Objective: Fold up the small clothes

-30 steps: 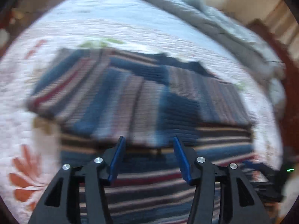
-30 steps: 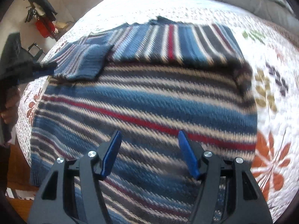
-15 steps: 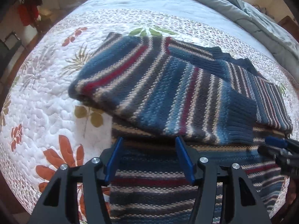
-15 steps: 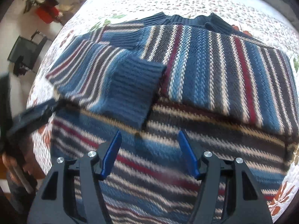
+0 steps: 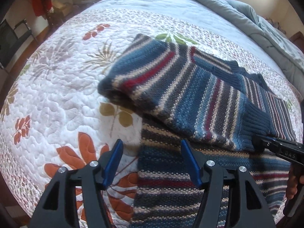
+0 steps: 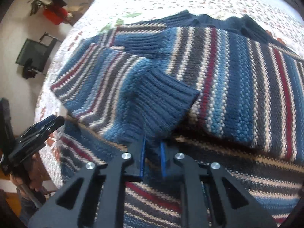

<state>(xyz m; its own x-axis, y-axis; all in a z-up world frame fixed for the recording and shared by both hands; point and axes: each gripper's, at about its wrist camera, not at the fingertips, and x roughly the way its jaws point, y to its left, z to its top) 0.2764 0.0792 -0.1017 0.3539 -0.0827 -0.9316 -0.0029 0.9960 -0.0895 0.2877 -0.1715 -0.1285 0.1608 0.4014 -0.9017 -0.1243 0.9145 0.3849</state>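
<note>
A striped knit sweater (image 5: pixel 190 102) in blue, grey, cream and red lies on the quilted bed, its sleeve folded across the body. My left gripper (image 5: pixel 152 152) is open and empty, hovering over the sweater's left edge. My right gripper (image 6: pixel 153 146) is shut on the sleeve's dark blue ribbed cuff (image 6: pixel 163 104); it also shows at the right in the left wrist view (image 5: pixel 273 146). The left gripper shows at the left of the right wrist view (image 6: pixel 38 131).
A white floral quilt (image 5: pixel 57 98) covers the bed. A grey-blue duvet (image 5: pixel 247 20) is bunched at the far side. Off the bed's left edge stand a black chair (image 6: pixel 36 57) and red items (image 6: pixel 55 13) on the floor.
My right gripper has closed on the sleeve cuff; it was open half a second ago. My left gripper has drawn back leftward to the sweater's edge, still open.
</note>
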